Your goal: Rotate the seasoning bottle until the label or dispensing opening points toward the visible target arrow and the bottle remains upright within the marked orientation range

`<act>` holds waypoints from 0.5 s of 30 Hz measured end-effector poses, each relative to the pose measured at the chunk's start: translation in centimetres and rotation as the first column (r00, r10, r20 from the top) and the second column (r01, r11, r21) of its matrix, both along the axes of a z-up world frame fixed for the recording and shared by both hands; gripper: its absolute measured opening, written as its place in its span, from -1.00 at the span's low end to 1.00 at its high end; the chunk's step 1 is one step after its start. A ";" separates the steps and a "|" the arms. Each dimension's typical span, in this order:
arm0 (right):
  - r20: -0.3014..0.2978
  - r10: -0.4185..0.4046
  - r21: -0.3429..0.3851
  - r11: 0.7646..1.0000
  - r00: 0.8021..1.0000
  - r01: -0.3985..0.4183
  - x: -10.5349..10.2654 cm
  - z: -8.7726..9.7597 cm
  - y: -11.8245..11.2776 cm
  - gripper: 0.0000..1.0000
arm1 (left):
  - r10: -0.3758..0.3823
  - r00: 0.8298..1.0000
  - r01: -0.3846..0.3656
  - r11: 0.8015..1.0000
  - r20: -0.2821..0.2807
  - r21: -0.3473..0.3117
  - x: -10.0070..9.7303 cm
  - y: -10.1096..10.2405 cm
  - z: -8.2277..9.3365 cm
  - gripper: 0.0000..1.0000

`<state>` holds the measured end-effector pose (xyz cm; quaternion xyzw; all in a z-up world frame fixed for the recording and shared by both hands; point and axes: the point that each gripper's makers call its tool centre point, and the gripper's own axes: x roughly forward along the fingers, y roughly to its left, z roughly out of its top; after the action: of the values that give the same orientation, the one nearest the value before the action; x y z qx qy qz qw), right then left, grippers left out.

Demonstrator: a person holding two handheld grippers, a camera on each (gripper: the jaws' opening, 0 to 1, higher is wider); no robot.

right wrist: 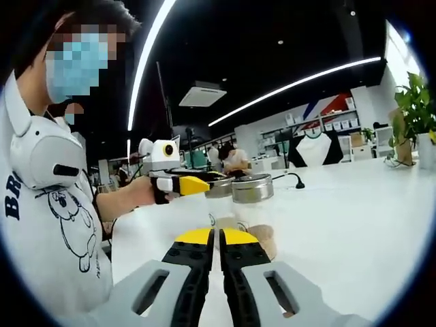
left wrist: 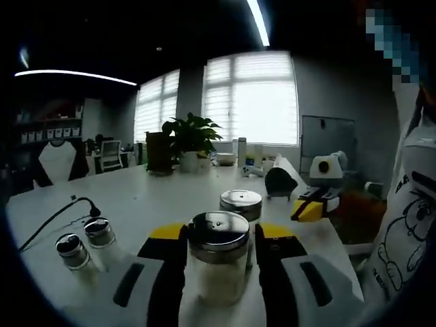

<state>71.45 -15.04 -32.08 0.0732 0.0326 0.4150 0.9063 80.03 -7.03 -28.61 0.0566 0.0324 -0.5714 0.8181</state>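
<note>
A glass seasoning bottle (left wrist: 218, 262) with a shiny metal lid stands upright on the white table (left wrist: 157, 197), pale contents inside. My left gripper (left wrist: 219, 248) is shut on it, one black and yellow jaw against each side. In the right gripper view the same gripper (right wrist: 178, 184) is held by a hand, with this bottle's lid (right wrist: 219, 187) at its yellow tips. A second metal-lidded bottle (left wrist: 240, 203) (right wrist: 252, 197) stands just behind. My right gripper (right wrist: 216, 238) is shut on nothing, its tips a little short of that second bottle; it also shows as the yellow-tipped gripper (left wrist: 315, 208) at the table's right.
Two small shakers (left wrist: 71, 251) (left wrist: 100, 231) stand at the left by a black cable (left wrist: 58, 214). A potted plant (left wrist: 189, 139) and small items sit at the far end near the windows. The person (right wrist: 54, 197) in a white printed shirt stands at the table's edge.
</note>
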 end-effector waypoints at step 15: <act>0.014 -0.028 -0.031 0.999 1.000 0.029 -0.6 0.8 -0.7 -0.91 | 0.148 0.989 -0.148 0.984 0.001 -0.097 1.2 5.1 2.8 -0.06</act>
<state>70.84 -15.73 -31.28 0.0568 0.0318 0.4020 0.9133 81.26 -1.95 -25.82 0.0165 0.0056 -0.5097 0.8602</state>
